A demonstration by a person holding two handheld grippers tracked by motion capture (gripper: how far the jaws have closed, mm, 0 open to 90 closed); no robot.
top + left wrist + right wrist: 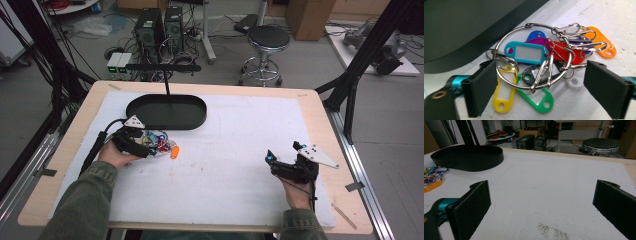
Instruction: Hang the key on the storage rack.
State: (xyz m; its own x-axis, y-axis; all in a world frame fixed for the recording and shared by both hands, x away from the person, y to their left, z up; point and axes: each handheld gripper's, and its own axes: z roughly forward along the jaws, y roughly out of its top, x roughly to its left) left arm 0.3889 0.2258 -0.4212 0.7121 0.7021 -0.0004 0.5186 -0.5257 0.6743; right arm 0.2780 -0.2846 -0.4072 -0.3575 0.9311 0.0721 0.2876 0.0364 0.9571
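A bunch of coloured plastic key tags (531,72) on a large metal ring (534,55) lies flat on the white table cover (240,150), just at the five-o'clock side of the black oval tray (166,111). Teal, red, yellow, green, black, white and purple tags overlap in a heap; an orange tag (174,152) sticks out toward three o'clock.

Black tray (167,112); key tags (531,72) teal, yellow, green, red, orange.

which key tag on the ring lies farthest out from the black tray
The orange key tag. It sticks out on the far side of the bunch from the black tray, clear of the other tags, which are heaped together inside the metal ring.
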